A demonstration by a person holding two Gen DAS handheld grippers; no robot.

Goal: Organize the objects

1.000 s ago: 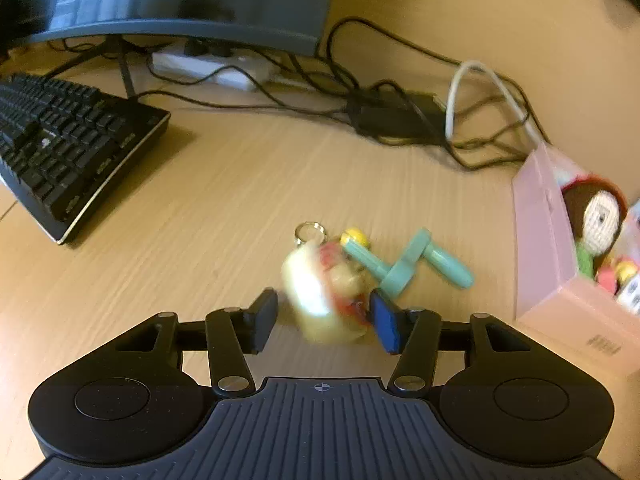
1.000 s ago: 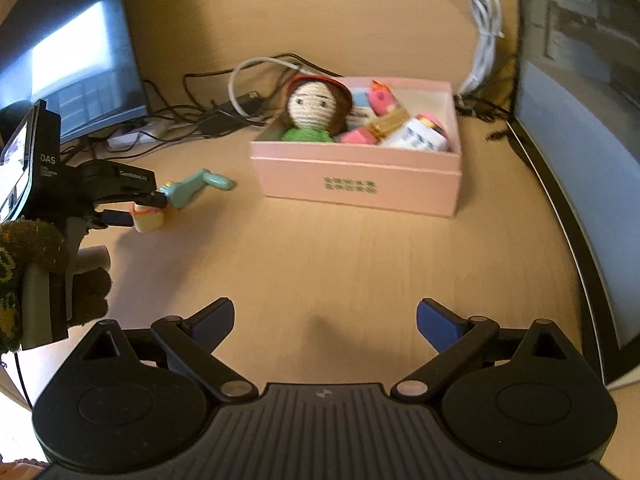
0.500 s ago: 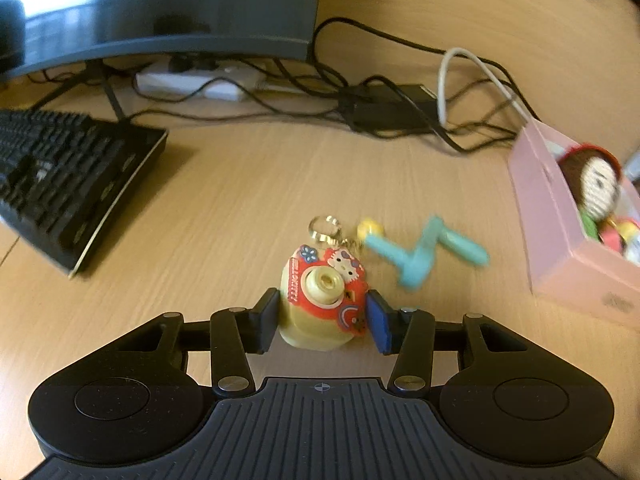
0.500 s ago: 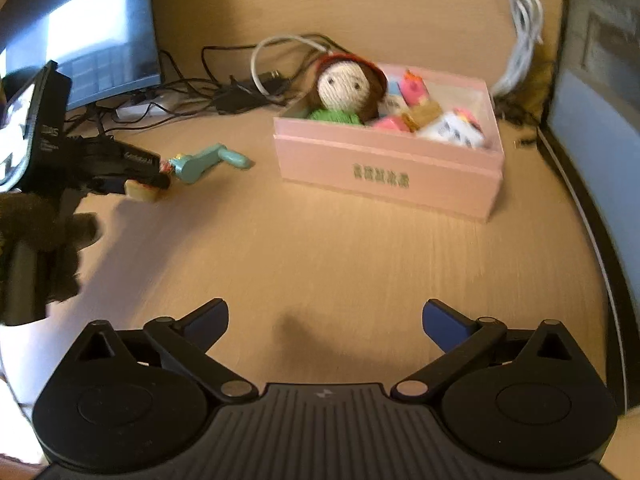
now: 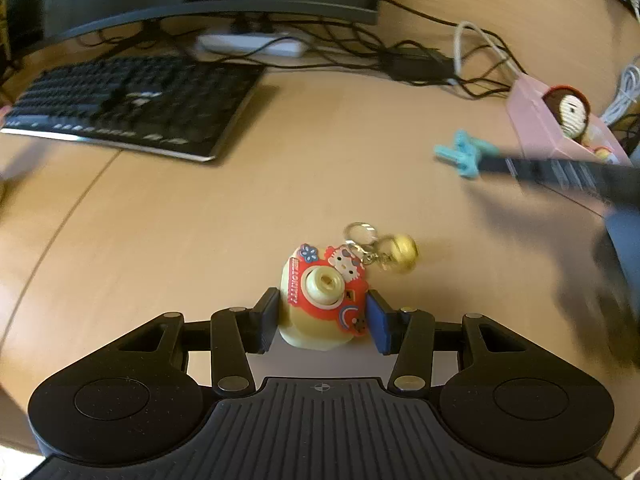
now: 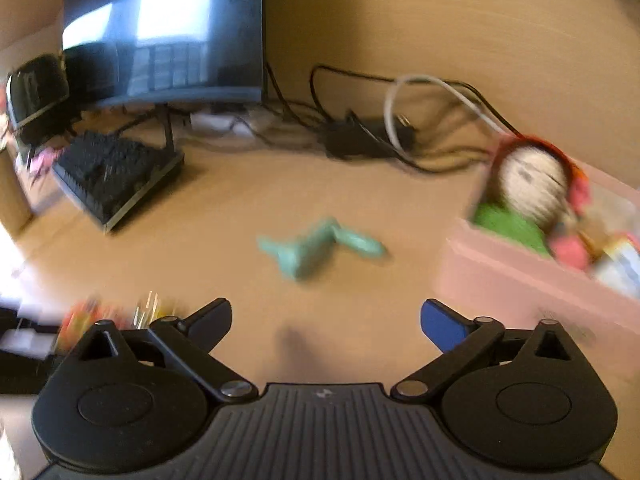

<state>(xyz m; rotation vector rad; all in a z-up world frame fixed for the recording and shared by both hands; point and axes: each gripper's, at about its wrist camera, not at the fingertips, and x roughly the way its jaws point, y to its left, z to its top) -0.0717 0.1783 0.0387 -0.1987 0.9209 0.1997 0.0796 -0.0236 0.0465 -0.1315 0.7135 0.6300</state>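
Left tongs [image 5: 322, 316] grip the toy camera [image 5: 322, 300]; right tongs [image 6: 325, 322], wide and empty, should straddle the teal toy [image 6: 320, 246] squarely.

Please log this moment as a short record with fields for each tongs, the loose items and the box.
left tongs: shut on the camera keychain, ring and gold bell trailing at its far side
right tongs: open, nothing between the jaws, pointed at the teal toy
teal toy: lying loose on the desk, beside the pink box
pink box: holds a crochet doll and small items, too blurred to name
background: keyboard, monitor, cables
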